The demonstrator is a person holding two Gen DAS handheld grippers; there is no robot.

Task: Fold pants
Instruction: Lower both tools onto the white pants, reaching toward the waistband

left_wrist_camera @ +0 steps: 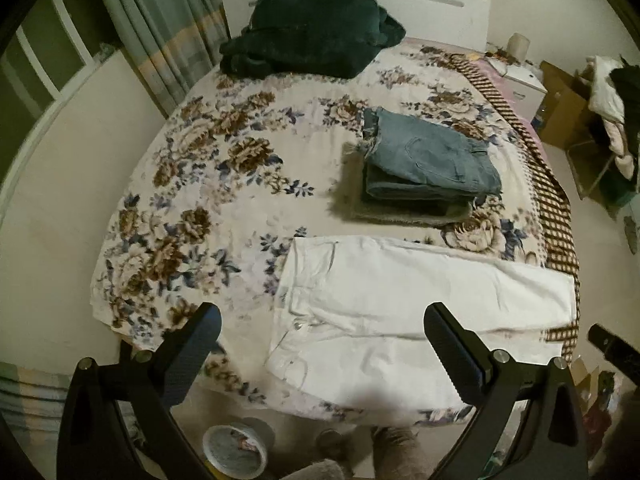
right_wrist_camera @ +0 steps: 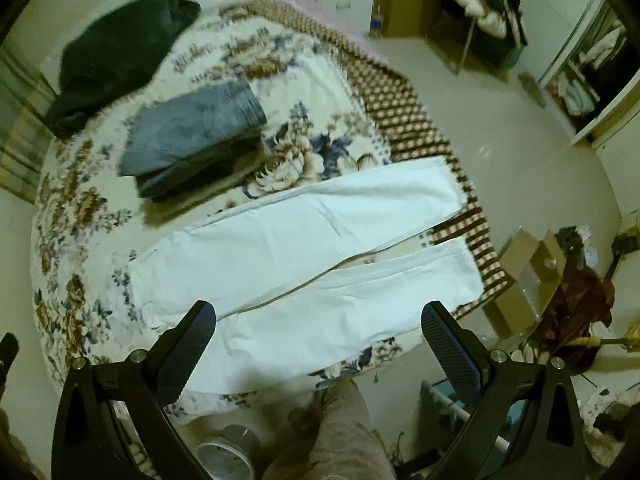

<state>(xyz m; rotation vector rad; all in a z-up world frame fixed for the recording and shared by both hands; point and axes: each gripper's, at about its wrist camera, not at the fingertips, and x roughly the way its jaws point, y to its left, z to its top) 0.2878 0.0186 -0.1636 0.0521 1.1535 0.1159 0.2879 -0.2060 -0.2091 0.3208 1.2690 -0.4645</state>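
My left gripper (left_wrist_camera: 320, 344) hangs spread and empty above the waistband. White pants (right_wrist_camera: 304, 248) lie flat along the bed's (left_wrist_camera: 208, 168) near edge, 2 legs apart. Right gripper (right_wrist_camera: 318, 334) spread, empty. Judged: first fold pending; next, pinch a leg's edge.

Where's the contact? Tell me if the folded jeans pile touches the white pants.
Apart. The left wrist view shows a strip of floral bedspread between the folded jeans pile and the white pants.
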